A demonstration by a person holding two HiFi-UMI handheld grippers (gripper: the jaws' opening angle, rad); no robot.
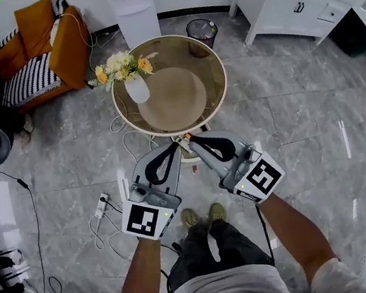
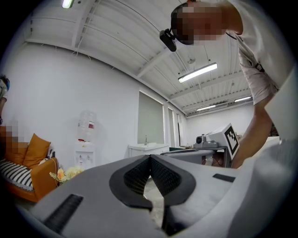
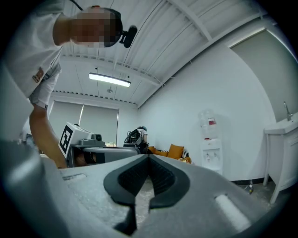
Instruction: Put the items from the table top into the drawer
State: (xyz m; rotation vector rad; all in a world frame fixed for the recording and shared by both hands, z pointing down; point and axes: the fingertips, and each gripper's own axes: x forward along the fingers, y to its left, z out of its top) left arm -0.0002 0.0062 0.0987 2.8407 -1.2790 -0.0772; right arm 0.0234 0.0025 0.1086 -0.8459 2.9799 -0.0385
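Observation:
A round glass table stands in front of me in the head view, bearing a white vase of yellow and white flowers at its left. My left gripper and right gripper are held side by side just before the table's near edge, tips almost touching each other. Both point level. In the left gripper view the left gripper has its jaws closed tip to tip with nothing between them. In the right gripper view the right gripper is likewise shut and empty. The flowers show low at the left.
A white cabinet with drawers stands at the back right. A water dispenser and a black bin are behind the table. An orange sofa is at the back left. A power strip and cables lie on the floor.

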